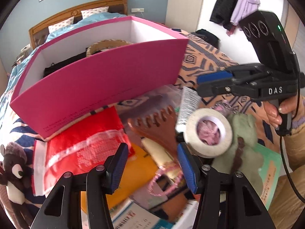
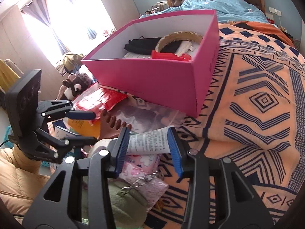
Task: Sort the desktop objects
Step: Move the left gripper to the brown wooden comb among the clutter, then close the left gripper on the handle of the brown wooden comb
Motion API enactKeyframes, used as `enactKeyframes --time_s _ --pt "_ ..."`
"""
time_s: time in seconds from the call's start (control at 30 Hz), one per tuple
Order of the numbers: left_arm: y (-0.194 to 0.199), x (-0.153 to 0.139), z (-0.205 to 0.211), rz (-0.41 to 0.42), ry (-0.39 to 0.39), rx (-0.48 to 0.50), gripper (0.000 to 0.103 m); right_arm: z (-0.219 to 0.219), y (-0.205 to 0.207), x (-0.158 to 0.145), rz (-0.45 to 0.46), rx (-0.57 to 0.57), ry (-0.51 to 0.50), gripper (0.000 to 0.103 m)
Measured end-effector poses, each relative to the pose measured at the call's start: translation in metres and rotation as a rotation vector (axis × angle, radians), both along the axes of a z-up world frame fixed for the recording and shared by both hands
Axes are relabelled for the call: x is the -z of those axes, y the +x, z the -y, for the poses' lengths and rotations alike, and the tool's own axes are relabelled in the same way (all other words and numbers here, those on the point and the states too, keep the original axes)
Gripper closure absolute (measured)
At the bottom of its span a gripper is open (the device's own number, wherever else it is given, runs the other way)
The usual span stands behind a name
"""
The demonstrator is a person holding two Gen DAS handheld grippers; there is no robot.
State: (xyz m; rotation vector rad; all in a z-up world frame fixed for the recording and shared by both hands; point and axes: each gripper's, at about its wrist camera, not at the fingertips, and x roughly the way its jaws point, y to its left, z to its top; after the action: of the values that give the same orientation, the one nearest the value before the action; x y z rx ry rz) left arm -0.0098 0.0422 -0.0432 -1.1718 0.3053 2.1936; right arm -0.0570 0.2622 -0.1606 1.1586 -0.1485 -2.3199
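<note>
Two grippers hang over a heap of loose things on a patterned orange blanket (image 2: 257, 103). The left gripper (image 1: 152, 164) has its blue-padded jaws apart, with nothing between the pads; under the gap lie a yellow sheet (image 1: 133, 173) and a cream stick-like object (image 1: 158, 154), blurred. Just beyond its right pad stands a roll of pale tape (image 1: 208, 132), tilted on edge, and beside that a green plush toy (image 1: 244, 133). Ahead of the pads a brown comb (image 1: 154, 122) rests on a clear plastic bag (image 1: 150, 97), with a red packet (image 1: 85, 135) to the left and a dark plush animal (image 1: 13, 168) at the far left edge.

The right gripper (image 2: 148, 148) is partly open around a white printed tube (image 2: 148, 141): the tube lies between the pads, its crimped end near the right pad, but whether the pads press on it I cannot tell. Below the tube sit a pink flowered pouch (image 2: 141, 169) with a metal chain (image 2: 141, 181).

A pink box (image 2: 152, 80) stands close behind the heap, its near wall rising between the grippers and the space inside. In it lie a woven ring (image 2: 179, 36), black cloth (image 2: 144, 44) and a red item (image 2: 169, 56). Papers (image 1: 133, 215) crowd the near edge.
</note>
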Motion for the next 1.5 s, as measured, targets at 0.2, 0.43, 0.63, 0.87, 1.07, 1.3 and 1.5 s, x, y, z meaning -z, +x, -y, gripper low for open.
enactKeyframes --time_s 0.2,0.43,0.63,0.87,1.07,1.3,1.5 --pt "0.017 0.005 -0.006 0.05 -0.006 0.079 0.048 0.016 0.003 -0.003 -0.015 -0.036 0.0 0.059" --pt "0.019 0.01 -0.007 0.12 0.016 0.114 0.058 0.016 0.005 -0.002 -0.016 -0.029 -0.023 0.056" --pt "0.015 0.009 -0.003 0.136 0.029 0.096 0.071 0.01 0.006 -0.001 -0.014 -0.011 -0.049 0.054" --pt "0.006 0.004 0.011 0.14 0.052 0.043 0.087 0.017 0.01 -0.004 -0.02 -0.037 -0.067 0.054" --pt "0.004 0.013 0.006 0.13 -0.015 0.05 0.077 0.033 0.006 0.0 0.007 -0.092 -0.066 0.054" --pt "-0.003 0.015 0.006 0.142 0.011 0.05 0.082 0.04 0.001 0.01 0.039 -0.095 -0.075 0.054" --pt "-0.006 0.004 0.013 0.102 0.087 -0.021 0.088 0.038 0.002 0.011 0.052 -0.096 -0.092 0.054"
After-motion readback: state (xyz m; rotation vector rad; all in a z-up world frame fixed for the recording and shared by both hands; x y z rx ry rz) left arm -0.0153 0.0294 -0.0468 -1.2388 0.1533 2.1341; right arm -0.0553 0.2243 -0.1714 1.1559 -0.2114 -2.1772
